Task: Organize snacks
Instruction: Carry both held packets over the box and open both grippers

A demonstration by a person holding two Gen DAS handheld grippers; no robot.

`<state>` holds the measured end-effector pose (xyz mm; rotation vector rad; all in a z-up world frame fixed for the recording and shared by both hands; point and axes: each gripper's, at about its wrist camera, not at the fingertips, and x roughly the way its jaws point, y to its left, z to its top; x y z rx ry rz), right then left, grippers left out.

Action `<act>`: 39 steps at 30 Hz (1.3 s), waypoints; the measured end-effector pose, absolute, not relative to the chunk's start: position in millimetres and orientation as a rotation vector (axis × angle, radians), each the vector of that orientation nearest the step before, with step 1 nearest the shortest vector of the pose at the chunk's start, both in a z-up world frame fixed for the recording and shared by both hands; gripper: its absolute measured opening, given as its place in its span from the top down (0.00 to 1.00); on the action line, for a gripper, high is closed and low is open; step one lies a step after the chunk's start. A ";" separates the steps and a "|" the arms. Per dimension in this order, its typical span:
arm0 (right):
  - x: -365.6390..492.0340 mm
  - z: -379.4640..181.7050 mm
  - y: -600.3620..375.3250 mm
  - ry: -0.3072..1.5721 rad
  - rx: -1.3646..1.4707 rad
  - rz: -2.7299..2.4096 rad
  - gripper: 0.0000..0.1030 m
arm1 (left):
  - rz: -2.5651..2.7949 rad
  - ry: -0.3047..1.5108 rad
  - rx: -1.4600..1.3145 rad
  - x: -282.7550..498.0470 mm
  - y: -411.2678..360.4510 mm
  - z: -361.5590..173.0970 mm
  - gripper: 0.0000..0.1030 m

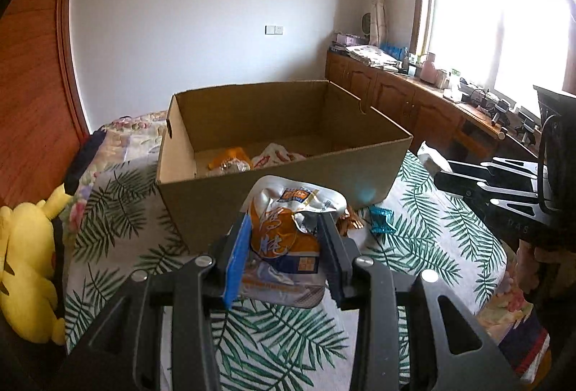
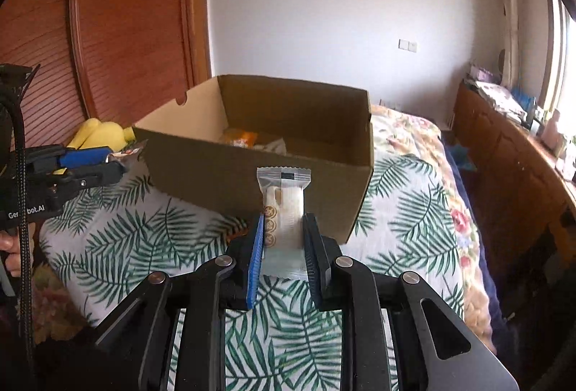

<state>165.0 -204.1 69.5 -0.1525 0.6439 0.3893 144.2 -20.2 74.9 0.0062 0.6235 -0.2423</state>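
From the left wrist, the left hand-held gripper (image 1: 284, 247) is clamped narrow on a crumpled orange-and-silver snack pouch (image 1: 288, 229), held clear of the leaf-print bedspread (image 1: 118, 211). Straight ahead sits the open cardboard box (image 1: 280, 153), with an orange packet (image 1: 230, 158) and a white-and-red packet (image 1: 277, 157) already inside. Just ahead and to the right of the fingers, against the box's near wall, a teal wrapper (image 1: 381, 221) and a gold-brown sweet (image 1: 349, 221) lie unsorted on the bedspread.

From the right wrist, the right hand-held gripper (image 2: 282, 247) pinches a slim white wrapped bar (image 2: 284, 207) upright, ahead of the box's near wall and not yet over its rim. By my reckoning the sorting is partway done: two items are boxed, two are in hand, and at least two are left.
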 end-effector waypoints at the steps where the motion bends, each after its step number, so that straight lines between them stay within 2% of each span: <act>1: 166.9 70.4 -203.4 0.644 -0.153 0.390 0.81 | -0.243 0.623 0.009 146.3 -20.6 76.7 0.65; 14: 206.2 78.0 -192.7 0.654 -0.233 0.338 0.81 | -0.211 0.594 0.003 176.5 -9.4 95.0 0.65; 39: 260.0 67.4 -175.1 0.715 -0.184 0.300 0.81 | -0.123 0.721 -0.070 260.5 15.6 72.3 0.63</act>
